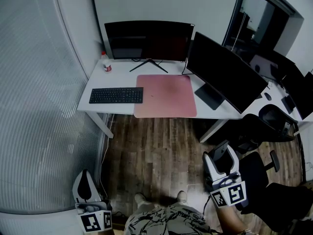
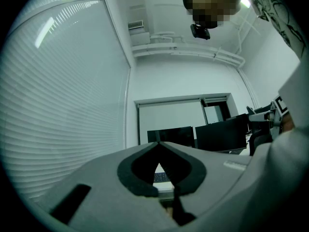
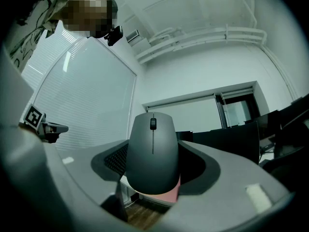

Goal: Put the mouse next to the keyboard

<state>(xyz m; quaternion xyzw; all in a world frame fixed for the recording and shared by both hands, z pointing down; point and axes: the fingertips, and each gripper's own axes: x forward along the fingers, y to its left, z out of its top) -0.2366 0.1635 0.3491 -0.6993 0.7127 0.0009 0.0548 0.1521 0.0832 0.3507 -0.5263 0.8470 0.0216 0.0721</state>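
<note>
The black keyboard point(image 1: 116, 95) lies at the left of the white desk point(image 1: 96, 83), beside a pink mat point(image 1: 165, 95). A dark grey mouse point(image 3: 153, 153) sits upright between the jaws of my right gripper point(image 1: 221, 150), which is shut on it; in the head view the mouse point(image 1: 220, 155) shows low at the right, well short of the desk, over the wooden floor. Low at the left, near the glass wall, my left gripper point(image 1: 85, 174) is shut with nothing in it, its tips meeting. Both gripper views look toward the desk; the keyboard point(image 3: 117, 159) shows behind the mouse.
Two dark monitors point(image 1: 148, 40) point(image 1: 225, 72) stand at the back of the desk, with a small bottle point(image 1: 105, 62) at the back left. Black office chairs point(image 1: 274, 119) point(image 1: 259, 173) are to the right. A blind-covered glass wall point(image 1: 34, 106) runs along the left. The person's legs point(image 1: 166, 219) show at the bottom.
</note>
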